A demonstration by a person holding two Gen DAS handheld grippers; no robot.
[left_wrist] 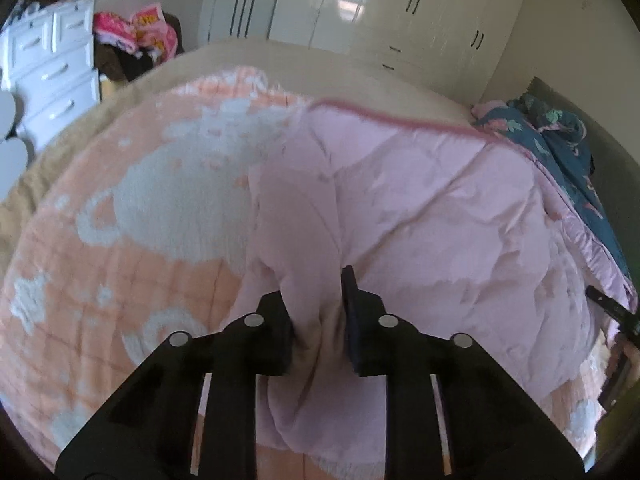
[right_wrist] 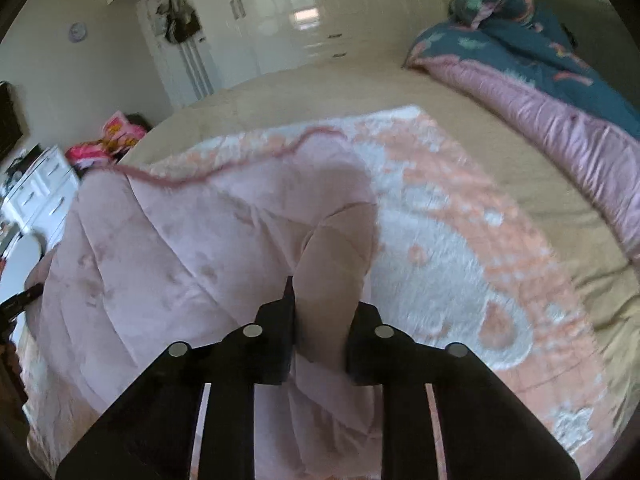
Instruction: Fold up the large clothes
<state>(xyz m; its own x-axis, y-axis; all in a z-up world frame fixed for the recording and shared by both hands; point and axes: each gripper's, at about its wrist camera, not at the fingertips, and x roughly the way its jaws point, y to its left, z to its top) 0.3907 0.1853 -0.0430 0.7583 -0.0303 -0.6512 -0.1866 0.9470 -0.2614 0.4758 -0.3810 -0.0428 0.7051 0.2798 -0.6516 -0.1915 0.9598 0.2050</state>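
A large blanket lies on a bed. Its top face is orange with white shapes [left_wrist: 120, 200] and its underside is plain pink [left_wrist: 420, 216]. The near part is folded over, pink side up, with a darker pink hem [left_wrist: 400, 122]. My left gripper [left_wrist: 318, 312] is shut on a bunched corner of the pink blanket. My right gripper [right_wrist: 322, 312] is shut on another bunched corner of the same pink blanket [right_wrist: 180, 240]. The orange and white face [right_wrist: 460, 240] spreads to the right in the right wrist view.
The bed has a beige sheet [right_wrist: 360, 80]. A blue and pink quilt [right_wrist: 540, 64] is heaped at the bed's far right side. White wardrobes [left_wrist: 380, 8] line the far wall. A white drawer chest [left_wrist: 52, 64] and a pile of pink clothes [left_wrist: 136, 32] stand at the left.
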